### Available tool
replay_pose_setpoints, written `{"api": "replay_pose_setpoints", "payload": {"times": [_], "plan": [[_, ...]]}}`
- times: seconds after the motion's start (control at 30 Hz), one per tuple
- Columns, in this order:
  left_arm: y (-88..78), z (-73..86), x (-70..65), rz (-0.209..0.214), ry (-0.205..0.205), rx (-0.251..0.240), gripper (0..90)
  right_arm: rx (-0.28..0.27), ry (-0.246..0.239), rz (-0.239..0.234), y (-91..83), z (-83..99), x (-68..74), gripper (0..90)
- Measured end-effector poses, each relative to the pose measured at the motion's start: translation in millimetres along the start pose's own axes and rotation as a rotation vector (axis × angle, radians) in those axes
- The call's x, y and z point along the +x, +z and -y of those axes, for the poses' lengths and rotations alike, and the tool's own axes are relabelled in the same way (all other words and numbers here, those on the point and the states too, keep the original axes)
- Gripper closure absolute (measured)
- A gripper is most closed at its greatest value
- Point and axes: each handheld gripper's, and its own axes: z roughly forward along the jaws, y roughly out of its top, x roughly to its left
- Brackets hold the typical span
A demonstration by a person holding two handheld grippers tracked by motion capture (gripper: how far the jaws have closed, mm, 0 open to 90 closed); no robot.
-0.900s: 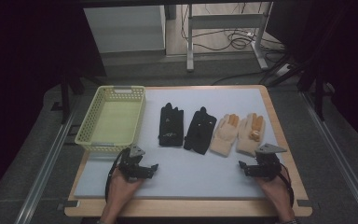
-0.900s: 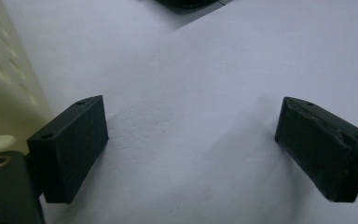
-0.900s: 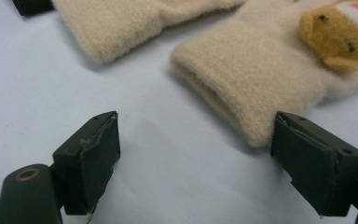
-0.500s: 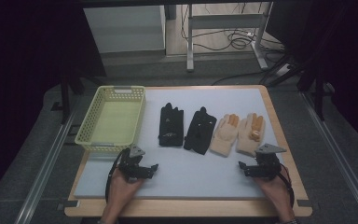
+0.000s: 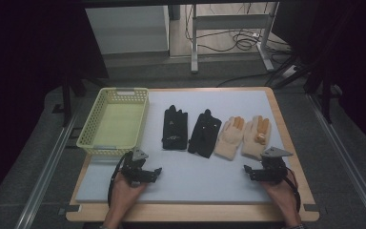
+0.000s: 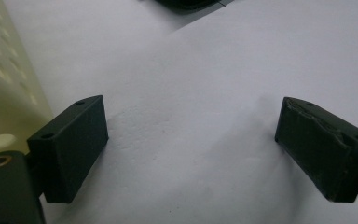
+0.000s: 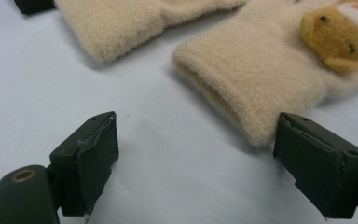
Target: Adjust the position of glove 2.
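Note:
Two black gloves (image 5: 175,127) (image 5: 204,133) and two beige gloves (image 5: 229,137) (image 5: 256,136) lie in a row across the middle of the pale mat (image 5: 200,174). My left gripper (image 5: 156,171) rests low on the mat at the front left, open, with bare mat between its jaws (image 6: 191,144). At the front right my right gripper (image 5: 246,172) stands open just in front of the beige gloves. Its own view shows the cuff of a beige glove (image 7: 242,93) with a small bear patch close ahead of its jaws, apart from them.
A pale yellow-green plastic basket (image 5: 116,121) stands at the mat's back left, its wall (image 6: 4,88) close beside my left gripper. The mat lies on a wooden table (image 5: 286,129). Beyond it are a metal frame and cables on the floor.

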Motion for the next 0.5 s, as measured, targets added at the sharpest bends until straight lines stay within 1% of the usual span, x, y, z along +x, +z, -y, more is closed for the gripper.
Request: {"api": "replay_pose_setpoints", "payload": {"times": [0.2,0.4,0.5], "plan": [[0.0,0.0,0.0,0.0,0.0,0.0,9.6,-0.007,-0.005,0.008,-1.1,0.0,1.1,14.1],[0.0,0.0,0.0,0.0,0.0,0.0,9.6,-0.029,0.006,-0.009,-5.7,-3.4,2.1,15.0],[0.0,0.0,0.0,0.0,0.0,0.0,9.6,-0.04,-0.001,-0.024,-9.2,-8.1,5.0,15.5]]}}
